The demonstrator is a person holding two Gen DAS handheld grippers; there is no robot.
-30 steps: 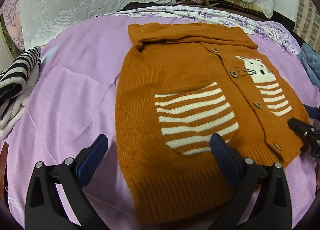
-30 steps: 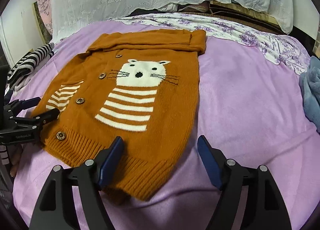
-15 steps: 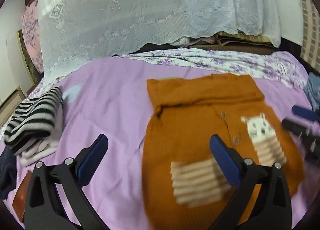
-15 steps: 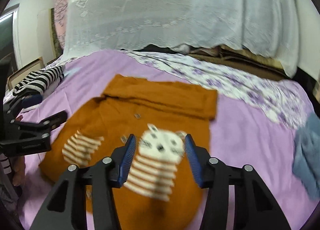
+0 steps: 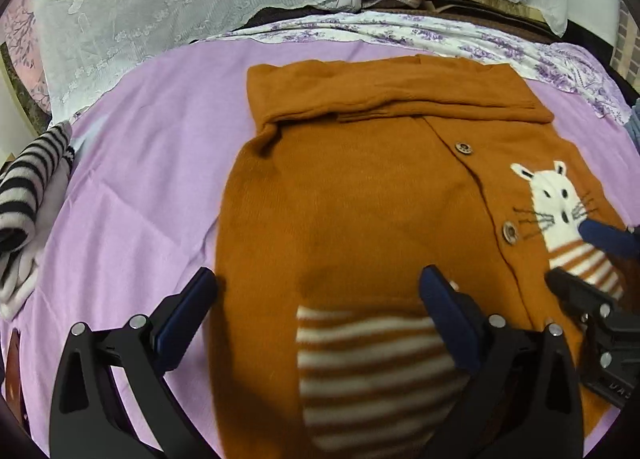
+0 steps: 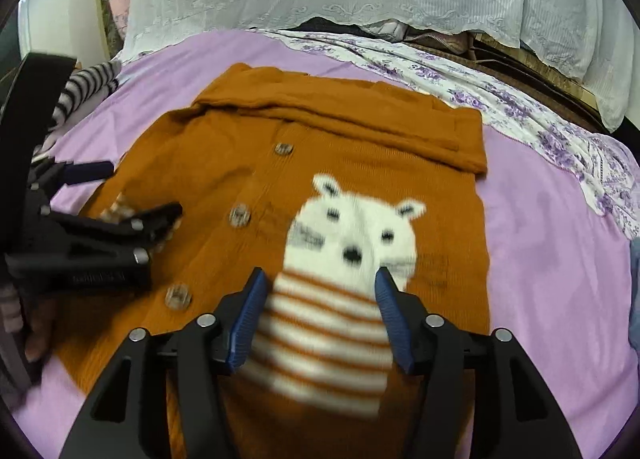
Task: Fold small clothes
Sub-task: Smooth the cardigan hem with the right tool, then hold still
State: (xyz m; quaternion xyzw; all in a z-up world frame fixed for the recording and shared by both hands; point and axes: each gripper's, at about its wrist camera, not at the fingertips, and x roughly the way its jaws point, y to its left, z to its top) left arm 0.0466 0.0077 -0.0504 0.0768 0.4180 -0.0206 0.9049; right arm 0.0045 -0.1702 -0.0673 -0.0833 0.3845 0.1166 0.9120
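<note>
Both grippers are sliding up from the hem over the orange cardigan (image 5: 360, 195): left gripper (image 5: 320, 299) gaping, right gripper (image 6: 320, 299) half-narrowed, its jaws just reopening slightly, both empty, so this fold is not yet started.

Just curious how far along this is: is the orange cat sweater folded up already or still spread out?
Partly folded. The orange sweater lies flat, front up and buttoned, with its sleeves folded across the top.

left gripper (image 5: 316, 295): black frame, silver screws | fingers (image 5: 448, 311): blue ribbed pads
</note>
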